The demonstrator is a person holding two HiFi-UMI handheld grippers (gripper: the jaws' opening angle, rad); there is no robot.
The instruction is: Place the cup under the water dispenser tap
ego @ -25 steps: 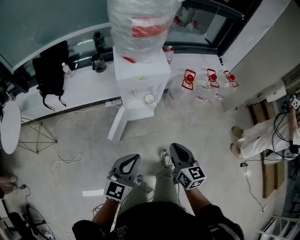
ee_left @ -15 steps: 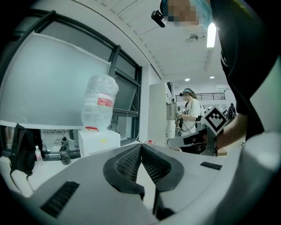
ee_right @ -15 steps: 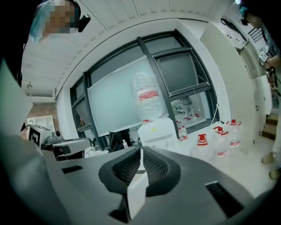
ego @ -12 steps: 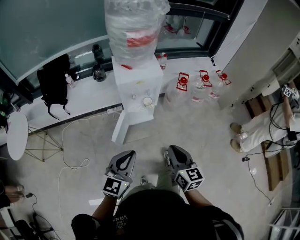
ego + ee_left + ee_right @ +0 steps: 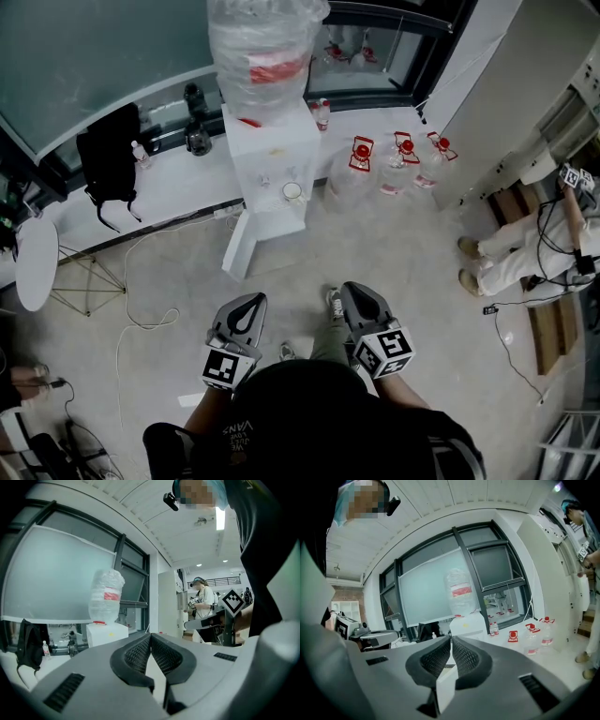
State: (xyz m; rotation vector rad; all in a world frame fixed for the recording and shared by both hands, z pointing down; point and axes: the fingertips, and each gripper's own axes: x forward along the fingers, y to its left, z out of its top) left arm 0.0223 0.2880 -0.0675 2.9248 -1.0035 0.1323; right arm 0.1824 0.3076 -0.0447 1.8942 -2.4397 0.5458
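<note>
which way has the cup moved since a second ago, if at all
No. The cup keeps the same spot at the front of the dispenser.

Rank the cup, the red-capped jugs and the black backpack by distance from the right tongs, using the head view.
From the right tongs:
1. cup, ahead and slightly left.
2. red-capped jugs, ahead-right, by the wall.
3. black backpack, far left, on the ledge.

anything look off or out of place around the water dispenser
The water dispenser has its lower door swung wide open, which looks odd. A white cable trails in loose loops across the floor, a possible trip hazard. The cup stands upright at the dispenser's front, and no spill shows.
</note>
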